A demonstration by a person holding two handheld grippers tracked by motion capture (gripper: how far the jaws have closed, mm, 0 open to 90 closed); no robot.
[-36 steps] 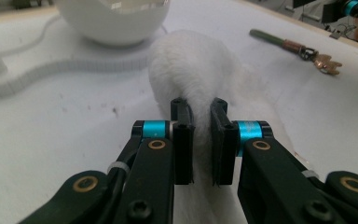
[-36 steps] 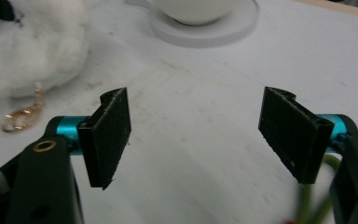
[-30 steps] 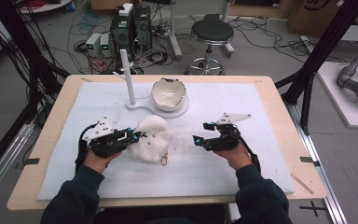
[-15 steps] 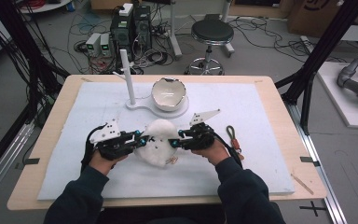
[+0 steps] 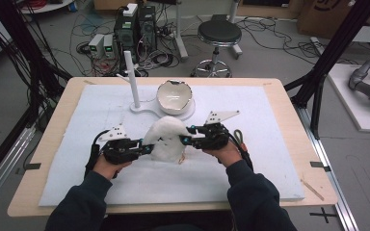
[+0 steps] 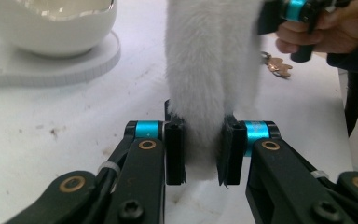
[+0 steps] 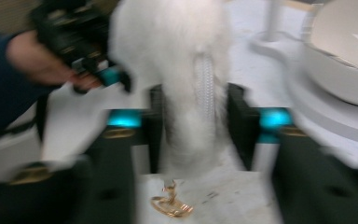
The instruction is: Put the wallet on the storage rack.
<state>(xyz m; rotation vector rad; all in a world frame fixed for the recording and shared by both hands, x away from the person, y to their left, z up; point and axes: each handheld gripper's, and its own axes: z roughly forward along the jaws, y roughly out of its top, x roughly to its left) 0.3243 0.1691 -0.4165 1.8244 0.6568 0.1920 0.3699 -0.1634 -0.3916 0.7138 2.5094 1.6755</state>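
On my high view the white foam mat (image 5: 270, 144) covers the table, and the cracked-egg bowl (image 5: 173, 96) sits on its white base at twelve o'clock from my hands; I cannot tell whether anything lies in it. The white furry pouch (image 5: 166, 140) stands at mat centre between both grippers. My left gripper (image 5: 147, 148), at nine o'clock of the pouch, pinches its fur, which the left gripper view shows squeezed between the pads (image 6: 175, 149). My right gripper (image 5: 187, 140) at three o'clock has just been opening; its blurred view shows fur between the pads, and I cannot tell if they press. That view alone shows a gold clasp (image 7: 170, 205). A second ago the right gripper stood well apart from the pouch.
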